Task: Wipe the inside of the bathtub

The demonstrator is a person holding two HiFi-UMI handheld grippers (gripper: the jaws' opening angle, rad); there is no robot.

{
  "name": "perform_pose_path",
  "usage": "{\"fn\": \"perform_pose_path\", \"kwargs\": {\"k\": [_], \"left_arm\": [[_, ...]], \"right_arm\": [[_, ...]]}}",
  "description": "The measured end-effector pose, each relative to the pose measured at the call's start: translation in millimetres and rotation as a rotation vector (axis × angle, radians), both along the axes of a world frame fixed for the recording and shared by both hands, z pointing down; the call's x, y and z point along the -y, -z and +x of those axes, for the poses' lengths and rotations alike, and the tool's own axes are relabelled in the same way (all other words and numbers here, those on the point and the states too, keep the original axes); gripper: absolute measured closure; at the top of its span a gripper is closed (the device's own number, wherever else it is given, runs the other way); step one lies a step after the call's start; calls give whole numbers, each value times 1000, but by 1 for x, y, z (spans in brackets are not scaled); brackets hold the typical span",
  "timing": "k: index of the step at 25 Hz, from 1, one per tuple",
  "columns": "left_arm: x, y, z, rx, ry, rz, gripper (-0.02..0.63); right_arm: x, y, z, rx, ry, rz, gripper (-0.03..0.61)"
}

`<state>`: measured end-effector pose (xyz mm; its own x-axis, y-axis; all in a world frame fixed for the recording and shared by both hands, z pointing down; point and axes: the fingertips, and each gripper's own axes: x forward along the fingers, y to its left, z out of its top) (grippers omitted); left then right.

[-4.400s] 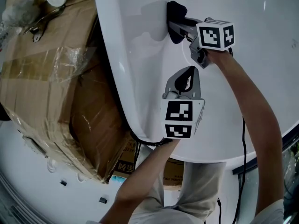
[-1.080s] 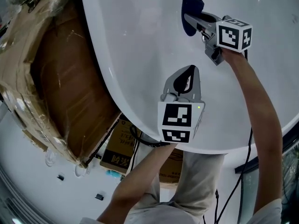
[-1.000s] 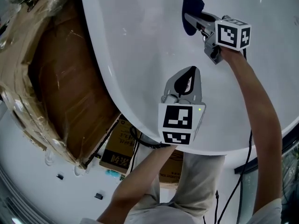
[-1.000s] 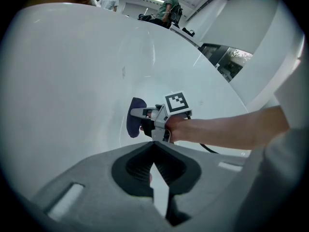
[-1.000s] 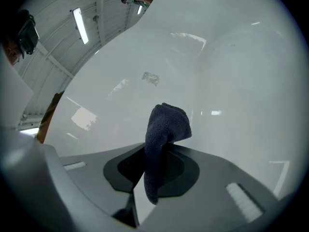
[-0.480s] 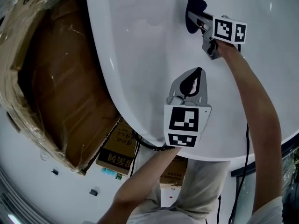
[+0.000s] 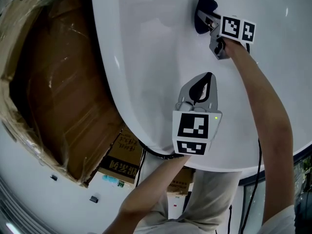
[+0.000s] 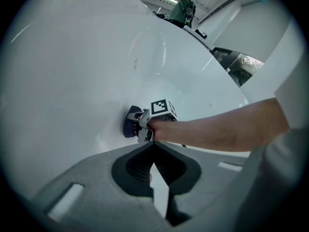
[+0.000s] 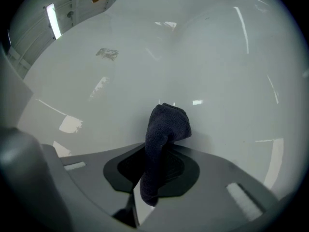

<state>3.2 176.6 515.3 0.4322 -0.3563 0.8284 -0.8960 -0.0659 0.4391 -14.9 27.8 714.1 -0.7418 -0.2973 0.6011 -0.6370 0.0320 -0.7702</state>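
**Item 1, bathtub** (image 7: pixel 146 57). White and glossy, it fills most of the head view. We find no brand or lettering on its surface. The picture edges cut off its far and right parts.

**Item 2, cloth** (image 7: pixel 205 5). Dark and bunched, it is pressed against the tub's inner wall at the far right. The right tool (image 7: pixel 202 17) grips its lower fold with the jaws closed on it. The upper bunch stands beyond the jaw tips and touches the white wall. From the head view the cloth hides those tips.

**Item 3, left tool** (image 7: pixel 207 79). It is held nearer, over the tub's inside, well apart from the cloth. Its jaw tips meet and nothing lies between them. Whether it touches the tub we cannot tell.

**Item 4, marker cubes.** One sits on the right tool (image 7: pixel 237 28) and one on the left (image 7: pixel 195 130). Both bear black-and-white square patterns without letters. A small green light (image 7: pixel 215 117) glows on the left one.

**Item 5, cardboard box** (image 7: pixel 58 82). Large, brown and wrapped in clear film, it stands left of the tub. The left and top edges cut it off.

**Item 6, carton** (image 7: pixel 121 160). Smaller and nearer, it lies partly under the tub's rim. It carries dark print, too small and tilted for us to read. Beside it is a small teal object (image 7: pixel 110 179) that we cannot identify.

**Item 7, cable** (image 7: pixel 258 165). Dark and thin, it runs beside the right forearm (image 7: pixel 263 111).
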Motion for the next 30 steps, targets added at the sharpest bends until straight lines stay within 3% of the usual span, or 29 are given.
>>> {"fn": "perform_pose_path", "kwargs": {"k": [12,30], "left_arm": [[2,4,-6,-13,28,5,615],[5,25,-12,-33,68,14,615]], "right_arm": [[-11,4,-29,20,97,11,526],[-19,85,-56,138,244,105,526]]}}
